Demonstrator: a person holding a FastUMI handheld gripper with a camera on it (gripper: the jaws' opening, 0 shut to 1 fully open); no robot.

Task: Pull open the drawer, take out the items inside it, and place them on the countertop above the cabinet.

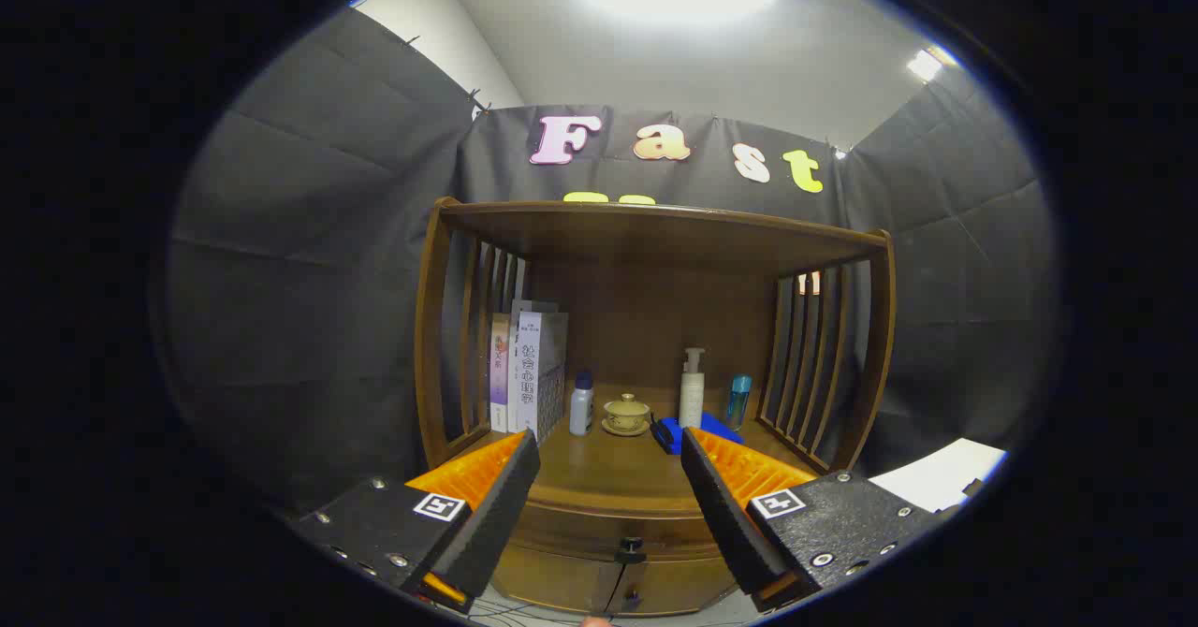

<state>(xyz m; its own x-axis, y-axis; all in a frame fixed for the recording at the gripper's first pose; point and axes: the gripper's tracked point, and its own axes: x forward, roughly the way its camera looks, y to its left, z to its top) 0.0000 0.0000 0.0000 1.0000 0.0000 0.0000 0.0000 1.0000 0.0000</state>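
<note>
Hovering gripper (610,463) before wooden cabinet (655,346) — jaws spread apart, holding nothing | drawer (613,526) below countertop (608,468), between fingers, closed, dark knob (631,545) at front | countertop carries books (526,370), small white bottle (581,403), lidded teacup (626,414), pump bottle (692,388), blue bottle (738,400) — blue object (688,430) beside pump bottle.

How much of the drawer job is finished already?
Nothing looks done yet. The drawer under the countertop looks shut, its dark knob untouched. The hand-held gripper is open and holds nothing, its fingers apart in front of the cabinet. Left to do: pull the drawer open, lift out whatever is inside, and set it on the countertop.
</note>
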